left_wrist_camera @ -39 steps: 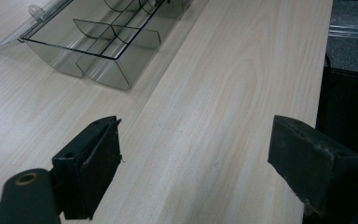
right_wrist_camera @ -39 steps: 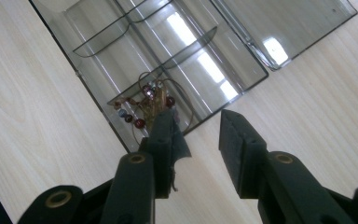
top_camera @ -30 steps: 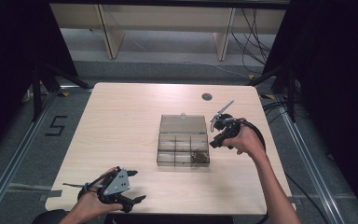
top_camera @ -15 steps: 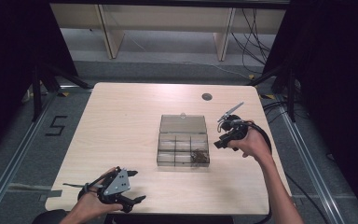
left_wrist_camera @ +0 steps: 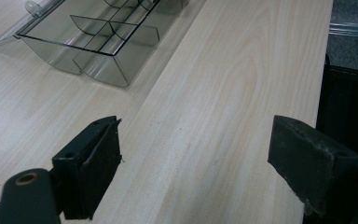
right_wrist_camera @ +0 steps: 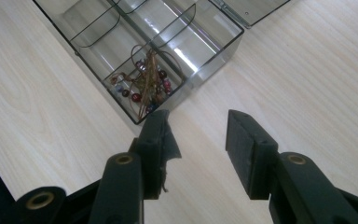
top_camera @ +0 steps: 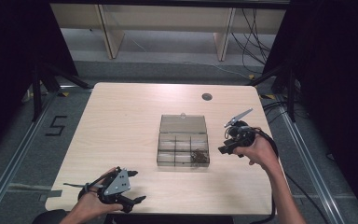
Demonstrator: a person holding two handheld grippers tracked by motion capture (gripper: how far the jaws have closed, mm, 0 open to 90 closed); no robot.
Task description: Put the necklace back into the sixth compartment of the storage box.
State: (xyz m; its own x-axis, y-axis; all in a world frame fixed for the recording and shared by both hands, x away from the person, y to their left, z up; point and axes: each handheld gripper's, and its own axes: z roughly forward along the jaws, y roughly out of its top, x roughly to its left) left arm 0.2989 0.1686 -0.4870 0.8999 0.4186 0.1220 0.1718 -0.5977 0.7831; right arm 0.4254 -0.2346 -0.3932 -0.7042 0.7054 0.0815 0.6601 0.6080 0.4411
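A clear plastic compartment box (top_camera: 183, 145) lies open at the table's middle, its lid (top_camera: 182, 123) folded back flat. A tangle of thin cord with dark red beads (right_wrist_camera: 142, 84) sits in the box's near right compartment (top_camera: 198, 156). My right gripper (top_camera: 225, 148) hovers just right of the box, jaws open and empty, above bare wood (right_wrist_camera: 196, 128). My left gripper (top_camera: 137, 199) rests near the table's front left edge, jaws wide open with nothing between them (left_wrist_camera: 193, 154). The box's corner (left_wrist_camera: 100, 70) lies beyond it.
The light wooden table (top_camera: 121, 121) has a small round dark grommet (top_camera: 207, 96) near its far edge. Black cables trail from the right gripper past the table's right side. A floor mark "5" (top_camera: 56, 125) lies at left, with shelving legs behind the table.
The right gripper has drawn away from the box to the right and slightly toward the person. The left gripper has stayed in place.
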